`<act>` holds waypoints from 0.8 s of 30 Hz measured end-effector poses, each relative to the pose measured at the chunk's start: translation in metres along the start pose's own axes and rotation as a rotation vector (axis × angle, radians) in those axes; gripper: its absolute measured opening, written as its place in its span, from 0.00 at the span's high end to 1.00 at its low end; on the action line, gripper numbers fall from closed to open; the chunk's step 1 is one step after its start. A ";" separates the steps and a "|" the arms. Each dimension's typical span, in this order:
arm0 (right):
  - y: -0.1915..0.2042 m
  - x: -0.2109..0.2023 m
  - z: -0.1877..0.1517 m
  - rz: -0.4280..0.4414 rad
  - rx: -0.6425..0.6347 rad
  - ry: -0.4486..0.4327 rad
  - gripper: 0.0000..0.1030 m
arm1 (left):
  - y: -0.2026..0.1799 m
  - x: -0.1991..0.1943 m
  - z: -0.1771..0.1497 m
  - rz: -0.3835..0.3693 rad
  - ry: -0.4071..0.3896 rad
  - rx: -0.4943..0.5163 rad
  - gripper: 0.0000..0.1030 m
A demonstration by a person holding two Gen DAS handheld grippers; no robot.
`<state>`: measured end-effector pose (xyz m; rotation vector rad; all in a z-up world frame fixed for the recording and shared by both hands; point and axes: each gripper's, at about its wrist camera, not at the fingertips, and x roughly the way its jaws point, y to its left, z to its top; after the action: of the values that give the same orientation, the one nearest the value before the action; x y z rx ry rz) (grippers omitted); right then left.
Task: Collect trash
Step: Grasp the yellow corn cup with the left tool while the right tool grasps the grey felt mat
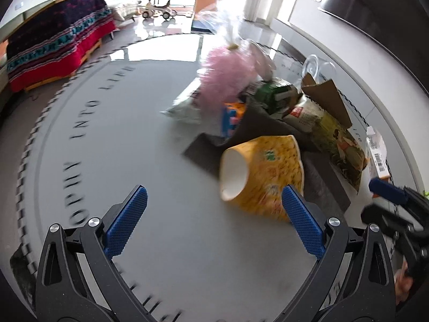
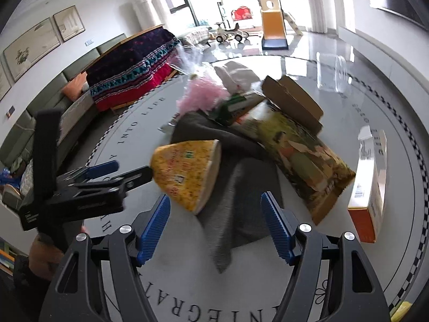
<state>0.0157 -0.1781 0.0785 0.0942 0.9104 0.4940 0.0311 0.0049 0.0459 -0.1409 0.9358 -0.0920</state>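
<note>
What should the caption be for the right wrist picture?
Open right gripper over a grey cloth, beside a tipped yellow paper cup near the left gripper.

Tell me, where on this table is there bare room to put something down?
The table's left half is bare, from the lettered rim to the yellow cup. The near edge by the cloth is open too. The right is crowded: pink bag, carton, cardboard, snack bag.

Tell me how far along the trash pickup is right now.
Early on; nothing looks collected yet. The left gripper and right gripper are both open and hold nothing. The yellow paper bowl lies tipped by the left gripper. The snack bag, cardboard, pink bundle and small box remain on the table.
</note>
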 end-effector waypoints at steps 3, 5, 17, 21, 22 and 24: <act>-0.005 0.003 -0.002 0.003 0.009 0.007 0.30 | -0.006 0.018 0.005 0.001 0.019 0.006 0.19; -0.007 0.006 -0.002 0.003 0.010 0.012 0.30 | -0.005 0.028 0.007 -0.018 0.039 -0.006 0.30; 0.006 0.031 0.005 -0.017 -0.050 0.062 0.35 | 0.006 0.006 0.003 -0.175 -0.056 -0.017 0.72; 0.012 0.055 0.004 -0.071 -0.061 0.141 0.49 | 0.023 -0.013 -0.002 -0.156 -0.082 -0.025 0.72; 0.012 0.061 0.002 -0.078 -0.055 0.162 0.57 | 0.027 -0.017 -0.004 -0.149 -0.087 -0.029 0.72; 0.014 0.064 0.001 -0.105 -0.061 0.159 0.77 | 0.036 -0.024 -0.006 -0.136 -0.097 -0.037 0.72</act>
<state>0.0438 -0.1367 0.0358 -0.0496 1.0489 0.4351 0.0127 0.0435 0.0551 -0.2414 0.8308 -0.1920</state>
